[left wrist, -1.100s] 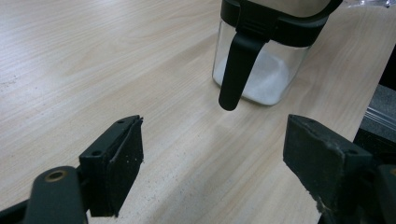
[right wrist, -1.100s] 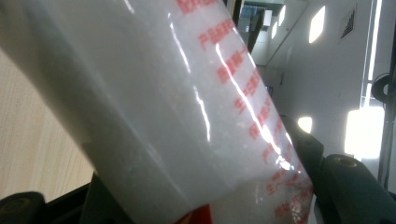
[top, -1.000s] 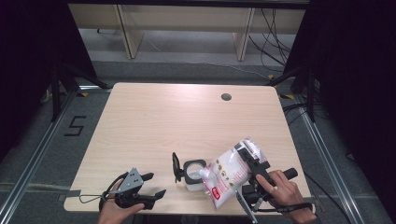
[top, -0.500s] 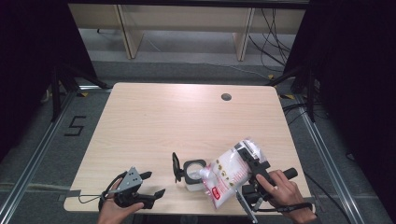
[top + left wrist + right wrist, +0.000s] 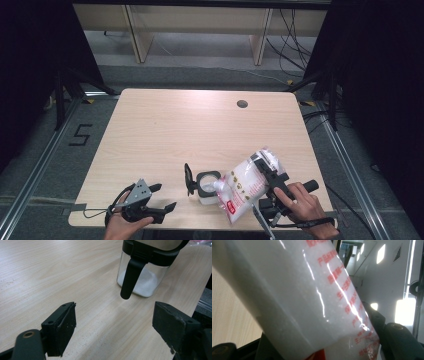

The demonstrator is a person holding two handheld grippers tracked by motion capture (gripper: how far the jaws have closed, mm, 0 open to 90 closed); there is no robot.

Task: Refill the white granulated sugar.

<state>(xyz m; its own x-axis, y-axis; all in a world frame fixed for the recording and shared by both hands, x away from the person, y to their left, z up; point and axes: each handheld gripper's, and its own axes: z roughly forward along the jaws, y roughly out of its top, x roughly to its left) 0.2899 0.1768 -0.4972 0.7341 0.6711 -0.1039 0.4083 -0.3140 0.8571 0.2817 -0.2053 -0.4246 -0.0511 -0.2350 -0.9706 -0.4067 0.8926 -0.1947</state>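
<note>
A clear jar [image 5: 207, 189] with a black rim stands near the table's front edge, its black lid [image 5: 188, 179] flipped up on its left. White grains lie in the bottom of the jar [image 5: 147, 277], and the lid flap [image 5: 129, 277] hangs in front of it. A plastic bag of white grains with red print [image 5: 245, 186] is tilted, its lower corner at the jar's mouth. My right gripper [image 5: 268, 169] is shut on the bag's upper end; the bag [image 5: 299, 302] sits between the jaws of my right gripper [image 5: 327, 345]. My left gripper [image 5: 163, 197] rests left of the jar. That left gripper [image 5: 112, 327] is open with nothing between its jaws, which have opened a little further within the last second.
The light wooden table [image 5: 200, 130] has a round cable hole [image 5: 242, 104] at the back right. Its front edge runs just below both hands. A cable [image 5: 95, 212] trails from the left gripper. Wooden furniture legs [image 5: 134, 35] stand on the floor behind the table.
</note>
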